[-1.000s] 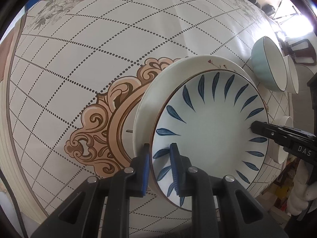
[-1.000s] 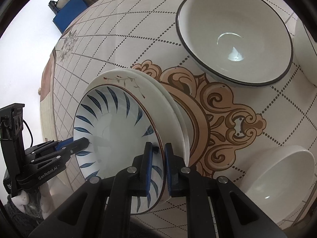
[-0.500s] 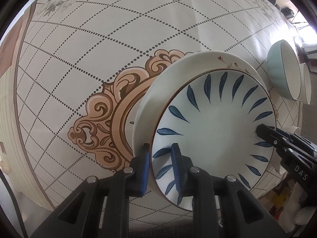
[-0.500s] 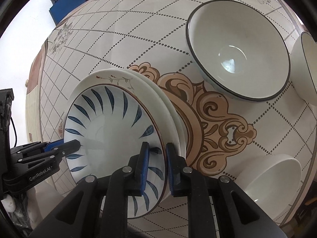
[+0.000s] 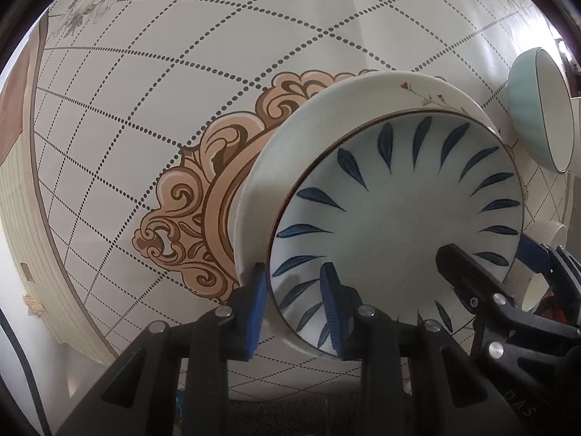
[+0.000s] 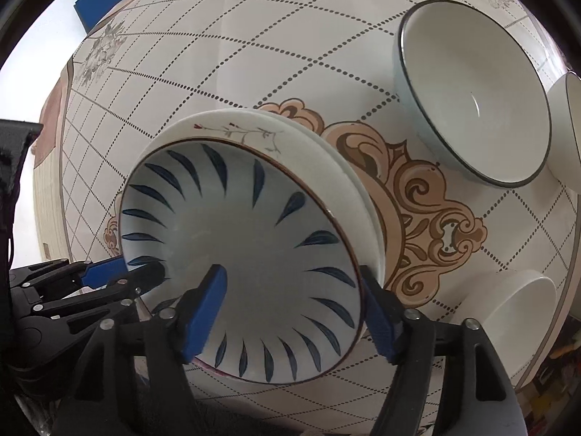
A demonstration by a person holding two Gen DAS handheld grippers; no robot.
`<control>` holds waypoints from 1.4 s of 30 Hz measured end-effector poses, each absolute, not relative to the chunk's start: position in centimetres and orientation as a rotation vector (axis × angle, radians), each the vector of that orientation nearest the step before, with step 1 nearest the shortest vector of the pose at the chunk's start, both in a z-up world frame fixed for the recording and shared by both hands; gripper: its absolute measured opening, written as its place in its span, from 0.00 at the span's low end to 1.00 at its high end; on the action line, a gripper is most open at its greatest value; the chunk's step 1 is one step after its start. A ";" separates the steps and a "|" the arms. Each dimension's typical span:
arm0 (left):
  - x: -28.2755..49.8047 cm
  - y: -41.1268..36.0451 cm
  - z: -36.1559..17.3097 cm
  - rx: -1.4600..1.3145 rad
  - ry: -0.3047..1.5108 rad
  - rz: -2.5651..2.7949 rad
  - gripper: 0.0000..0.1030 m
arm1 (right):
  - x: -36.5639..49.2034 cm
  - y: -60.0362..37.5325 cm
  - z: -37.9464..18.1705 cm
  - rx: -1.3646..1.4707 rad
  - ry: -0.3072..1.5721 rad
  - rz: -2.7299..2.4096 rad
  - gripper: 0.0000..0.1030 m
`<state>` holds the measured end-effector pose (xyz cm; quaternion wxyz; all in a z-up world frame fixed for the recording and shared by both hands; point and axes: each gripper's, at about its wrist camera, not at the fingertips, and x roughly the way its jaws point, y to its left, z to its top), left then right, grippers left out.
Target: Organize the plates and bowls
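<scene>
A blue-leaf plate (image 5: pixel 395 218) lies on top of a white floral-rimmed plate (image 5: pixel 326 116) on the patterned table. My left gripper (image 5: pixel 296 305) has its jaws around the blue-leaf plate's near rim with gaps showing, open. In the right wrist view the blue-leaf plate (image 6: pixel 236 247) sits on the white plates (image 6: pixel 290 138). My right gripper (image 6: pixel 290 312) is open wide, its pads astride the plate's rim and apart from it. Each gripper shows in the other's view, the right one (image 5: pixel 483 272) and the left one (image 6: pixel 120 276).
A large dark-rimmed bowl (image 6: pixel 472 109) stands at the back right, pale blue outside (image 5: pixel 533 109). A small white bowl (image 6: pixel 523 309) sits near the table's front right edge. Another white dish (image 6: pixel 570 127) is at the far right. The table edge is close behind both grippers.
My right gripper has opened wide, letting go of the blue-leaf plate's rim. My left gripper's jaws have also spread. The plate has settled onto the white plates.
</scene>
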<state>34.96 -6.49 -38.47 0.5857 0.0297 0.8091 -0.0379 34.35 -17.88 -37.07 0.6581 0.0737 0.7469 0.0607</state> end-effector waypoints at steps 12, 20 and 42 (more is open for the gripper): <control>35.3 -3.5 -37.4 -0.079 1.860 -0.084 0.43 | 34.2 -20.7 -36.3 0.324 1.686 0.178 0.84; 34.5 -3.6 -34.2 -0.054 1.741 -0.098 0.75 | 33.6 -22.1 -32.3 0.217 1.606 0.110 0.92; 23.9 -3.5 -19.4 -0.044 1.369 -0.045 0.79 | 21.1 -20.8 -16.9 -0.039 1.324 0.039 0.92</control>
